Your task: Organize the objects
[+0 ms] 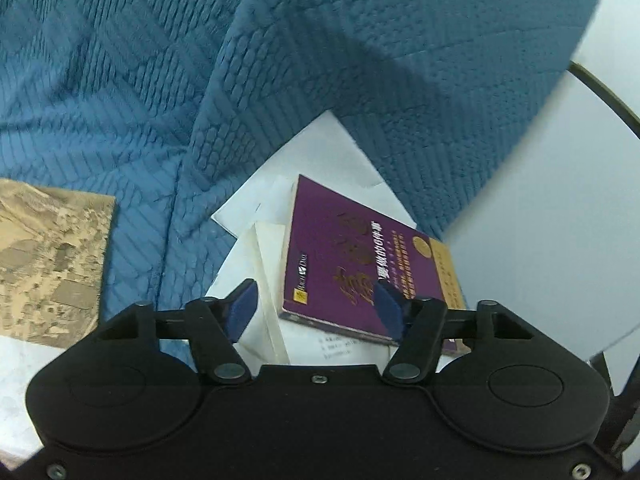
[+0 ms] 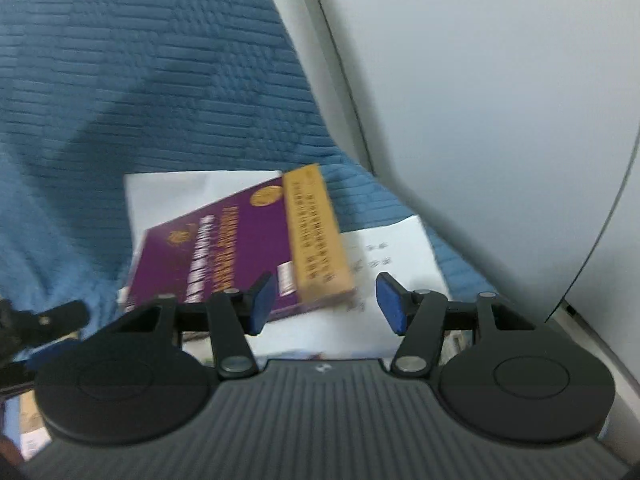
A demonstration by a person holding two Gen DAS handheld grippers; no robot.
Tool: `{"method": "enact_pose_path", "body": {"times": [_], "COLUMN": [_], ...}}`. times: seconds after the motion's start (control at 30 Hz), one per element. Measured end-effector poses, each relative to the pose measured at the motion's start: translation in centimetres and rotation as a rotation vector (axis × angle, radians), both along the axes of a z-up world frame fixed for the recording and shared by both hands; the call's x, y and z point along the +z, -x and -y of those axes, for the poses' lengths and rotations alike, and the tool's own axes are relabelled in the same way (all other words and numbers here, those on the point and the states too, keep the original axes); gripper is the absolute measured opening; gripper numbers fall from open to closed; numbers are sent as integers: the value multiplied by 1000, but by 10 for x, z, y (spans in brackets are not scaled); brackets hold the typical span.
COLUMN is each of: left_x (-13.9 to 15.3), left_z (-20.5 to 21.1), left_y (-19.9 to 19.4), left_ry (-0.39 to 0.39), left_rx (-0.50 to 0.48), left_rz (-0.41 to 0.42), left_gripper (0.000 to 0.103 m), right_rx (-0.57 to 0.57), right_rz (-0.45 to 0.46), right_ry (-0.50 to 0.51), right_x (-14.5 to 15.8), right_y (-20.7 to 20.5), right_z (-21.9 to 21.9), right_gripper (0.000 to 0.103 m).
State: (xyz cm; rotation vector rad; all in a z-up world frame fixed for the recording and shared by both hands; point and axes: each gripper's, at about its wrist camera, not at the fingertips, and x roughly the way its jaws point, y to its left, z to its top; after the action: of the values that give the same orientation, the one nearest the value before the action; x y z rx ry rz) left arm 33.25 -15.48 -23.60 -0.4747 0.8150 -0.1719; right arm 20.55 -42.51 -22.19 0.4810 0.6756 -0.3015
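Observation:
A purple book with a yellow band (image 1: pixel 352 256) lies on white papers (image 1: pixel 320 160) on a blue quilted cover (image 1: pixel 160 80). My left gripper (image 1: pixel 316 310) is open, its blue pads just over the book's near edge and the pale book (image 1: pixel 270 280) beside it. In the right wrist view the same purple book (image 2: pixel 240 248) lies on white sheets (image 2: pixel 380 264); my right gripper (image 2: pixel 326 302) is open, its jaws straddling the book's yellow near corner. It holds nothing.
A tan picture-cover book (image 1: pixel 48 264) lies on the cover at the left. A white wall or panel (image 2: pixel 500 100) rises at the right. The left gripper's tip (image 2: pixel 44 320) shows at the left edge of the right view.

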Motion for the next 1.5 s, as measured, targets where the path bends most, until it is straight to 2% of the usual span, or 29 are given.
{"method": "enact_pose_path", "body": {"times": [0.1,0.2,0.33,0.47,0.57,0.67,0.83,0.93,1.07,1.3,1.4,1.5], "left_x": [-11,-20,-26,-25,-23,-21,-18,-15,-12,-3,-2,-2], "left_z": [-4,-3,-1,5,0,-4,-2,-6,-14,-38,-44,-46], "left_y": [-9,-15,-21,-19,-16,-8,16,30,50,95,100,97], "left_ry": [11,21,46,10,25,38,-3,6,2,77,104,92], "left_rx": [13,11,11,2,13,-14,-56,-69,-64,-7,-10,-23], "left_rz": [-12,-15,-33,-24,-29,-45,-68,-88,-118,-148,-142,-114], "left_gripper": [47,44,39,40,40,40,40,40,42,42,42,43], "right_rx": [-17,-16,42,76,96,113,112,109,111,102,88,96], "right_rz": [-5,-2,15,23,19,13,22,28,-13,-64,-103,-151], "right_ry": [-75,-76,-119,-116,-152,-132,-94,-78,-63,-77,-102,-111], "right_x": [-11,-15,-21,-19,-15,-9,6,14,18,27,22,16], "right_y": [-9,-13,-24,-23,-17,-5,29,51,74,130,146,153], "right_z": [17,21,23,20,21,15,1,-7,-24,-53,-59,-71], "right_gripper": [59,59,46,47,47,47,47,47,47,47,47,47]}}
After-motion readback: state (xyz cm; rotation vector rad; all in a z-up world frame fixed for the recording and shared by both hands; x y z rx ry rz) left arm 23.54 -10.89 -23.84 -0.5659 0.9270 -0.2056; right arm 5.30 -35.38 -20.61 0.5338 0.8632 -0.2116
